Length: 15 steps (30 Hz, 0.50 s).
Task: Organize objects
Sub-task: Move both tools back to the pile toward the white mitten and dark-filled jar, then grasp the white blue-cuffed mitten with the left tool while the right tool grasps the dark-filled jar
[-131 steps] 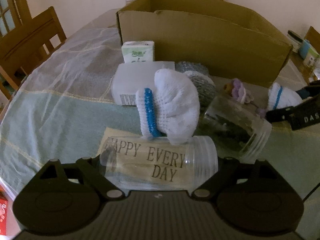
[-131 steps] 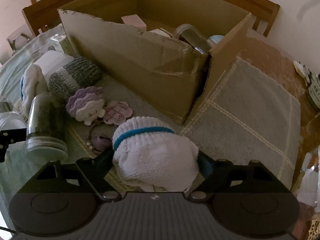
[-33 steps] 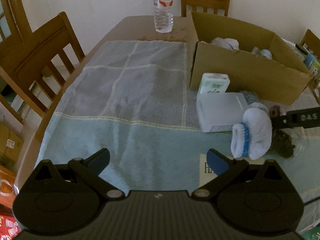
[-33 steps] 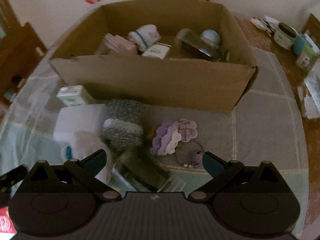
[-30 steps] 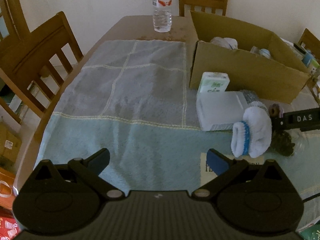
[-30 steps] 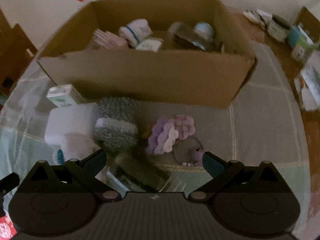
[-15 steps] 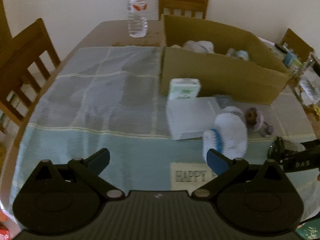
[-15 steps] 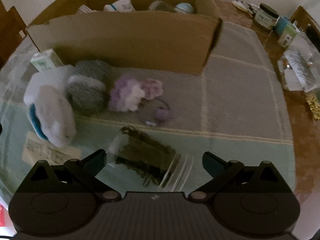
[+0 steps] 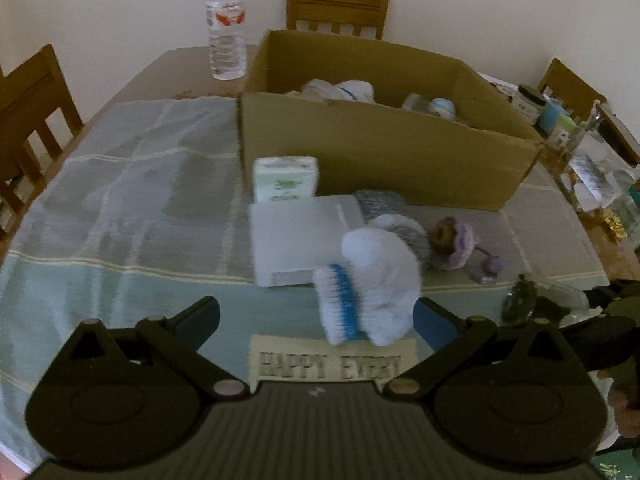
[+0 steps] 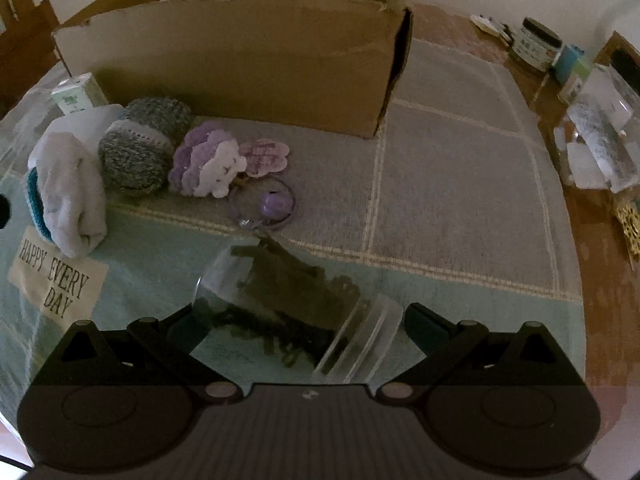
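Right gripper has dropped toward the clear jar lying low in frame, jaws wide to straddle it; left gripper hovers wide, empty, near the white sock.

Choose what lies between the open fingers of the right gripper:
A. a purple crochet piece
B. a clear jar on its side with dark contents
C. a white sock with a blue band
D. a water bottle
B: the clear jar lies on its side between the spread fingers of the right gripper, not yet clamped.
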Available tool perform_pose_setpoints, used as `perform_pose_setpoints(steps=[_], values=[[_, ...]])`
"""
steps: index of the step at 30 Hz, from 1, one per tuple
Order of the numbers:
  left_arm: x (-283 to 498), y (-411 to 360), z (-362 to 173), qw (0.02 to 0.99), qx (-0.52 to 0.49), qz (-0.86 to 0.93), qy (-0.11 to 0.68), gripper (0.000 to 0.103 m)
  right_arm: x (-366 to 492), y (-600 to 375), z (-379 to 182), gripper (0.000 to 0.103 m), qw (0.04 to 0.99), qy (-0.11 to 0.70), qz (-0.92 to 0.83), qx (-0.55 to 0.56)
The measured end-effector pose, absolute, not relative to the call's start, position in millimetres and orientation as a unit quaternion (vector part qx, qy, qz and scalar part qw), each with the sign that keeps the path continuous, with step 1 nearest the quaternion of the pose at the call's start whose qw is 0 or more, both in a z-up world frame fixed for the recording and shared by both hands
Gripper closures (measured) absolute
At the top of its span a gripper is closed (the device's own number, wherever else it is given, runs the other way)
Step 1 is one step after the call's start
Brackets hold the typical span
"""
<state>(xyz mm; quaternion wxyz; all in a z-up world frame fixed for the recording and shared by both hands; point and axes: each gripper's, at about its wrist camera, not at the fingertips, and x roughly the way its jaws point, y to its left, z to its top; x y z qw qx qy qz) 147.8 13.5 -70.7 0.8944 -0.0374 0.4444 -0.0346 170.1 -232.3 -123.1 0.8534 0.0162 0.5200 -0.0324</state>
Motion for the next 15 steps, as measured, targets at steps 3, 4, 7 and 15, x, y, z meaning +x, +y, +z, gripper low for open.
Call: perform_pose_setpoints(steps=[3, 4, 7, 15], values=[[151.2, 0.9, -77.9, 0.895, -0.039, -0.031, 0.444, 0.001, 168.2, -233.2, -123.8, 0.000, 0.858, 0.514, -0.023, 0.010], [152.9, -3.1, -81.0, 0.895, -0.040, -0.029, 0.444, 0.001, 167.0, -233.5, -123.5, 0.000, 0.859, 0.512, -0.020, 0.008], [158.7, -13.0, -90.5, 0.894, -0.040, -0.021, 0.447, 0.001, 166.2, -237.2, -125.0, 0.000, 0.864, 0.503, -0.011, 0.002], [169.7, -24.3, -102.4, 0.891, -0.057, 0.000, 0.450, 0.007, 153.8, -240.5, -127.7, 0.000, 0.878, 0.478, 0.019, -0.014]])
